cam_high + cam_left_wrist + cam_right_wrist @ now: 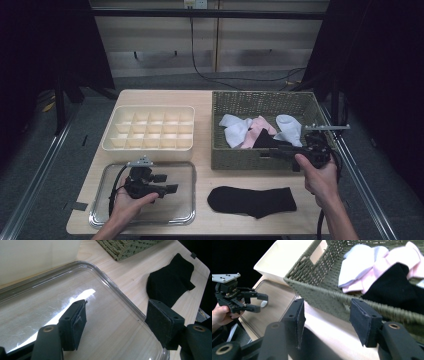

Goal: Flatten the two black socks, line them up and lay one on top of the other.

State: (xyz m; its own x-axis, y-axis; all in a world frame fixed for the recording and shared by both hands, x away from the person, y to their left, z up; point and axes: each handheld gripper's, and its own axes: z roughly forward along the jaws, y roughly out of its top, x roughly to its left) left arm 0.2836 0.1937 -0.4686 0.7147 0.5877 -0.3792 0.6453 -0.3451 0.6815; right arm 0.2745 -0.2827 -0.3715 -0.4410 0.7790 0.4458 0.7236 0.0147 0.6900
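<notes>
Black sock [252, 200] flat on table, long axis left-right; nearer right gripper [280, 152], between both; both grippers' jaws spread wide, empty.

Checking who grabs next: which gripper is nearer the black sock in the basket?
Right. The right gripper sits at the basket front rim beside the black sock; the left gripper hovers over the clear tray.
</notes>
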